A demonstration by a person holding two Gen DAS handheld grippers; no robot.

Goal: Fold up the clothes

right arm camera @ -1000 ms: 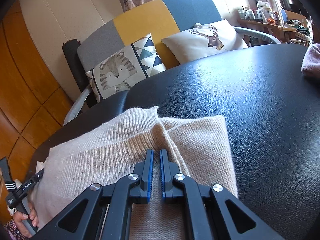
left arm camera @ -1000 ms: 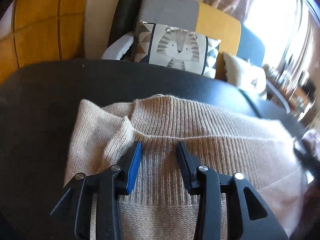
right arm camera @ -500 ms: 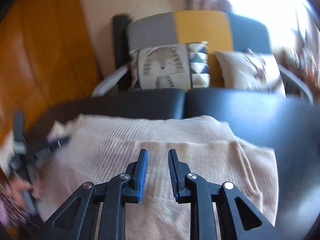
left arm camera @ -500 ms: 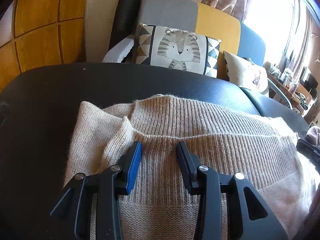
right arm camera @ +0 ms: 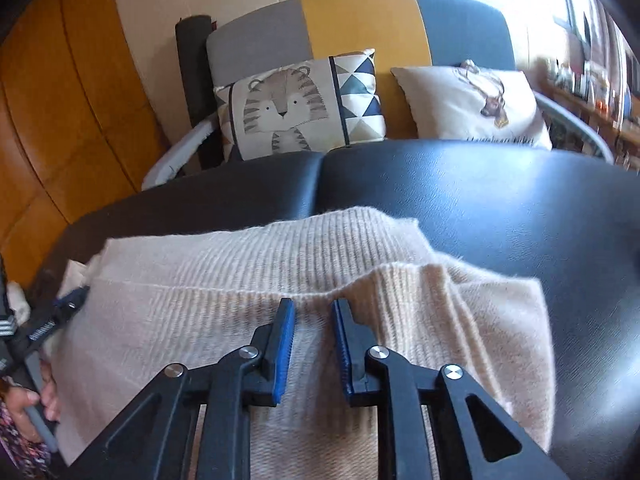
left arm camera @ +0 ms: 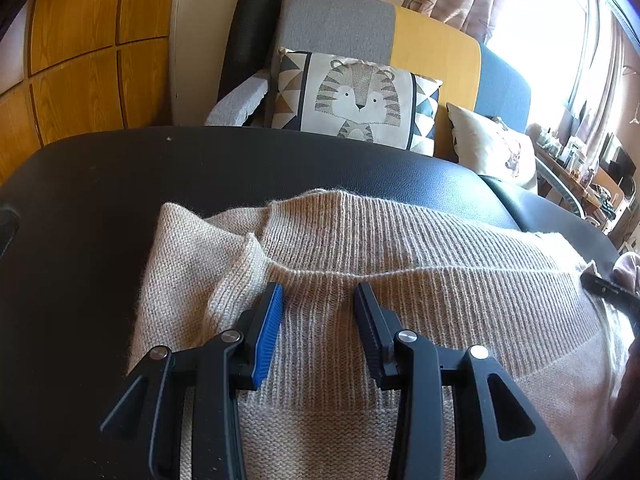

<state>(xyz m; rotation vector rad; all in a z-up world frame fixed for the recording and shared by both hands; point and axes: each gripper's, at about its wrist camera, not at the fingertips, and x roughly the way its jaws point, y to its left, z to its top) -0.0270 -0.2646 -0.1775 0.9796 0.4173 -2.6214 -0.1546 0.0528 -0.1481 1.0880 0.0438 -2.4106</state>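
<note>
My left gripper (left arm camera: pixel 318 294) hangs with jaws apart over the beige knit sweater (left arm camera: pixel 400 264), which lies partly folded on the black padded table (left arm camera: pixel 120 184). My right gripper (right arm camera: pixel 313 312), jaws narrowly parted and just closing slightly, pinches nothing above its ribbed fold.

Daylight floods in from the window (left arm camera: pixel 532 28) at upper right, blowing it out to white and glazing the black table (right arm camera: pixel 500 200), while fisheye bending darkens the corners and the right wrist view looks slightly soft.
</note>
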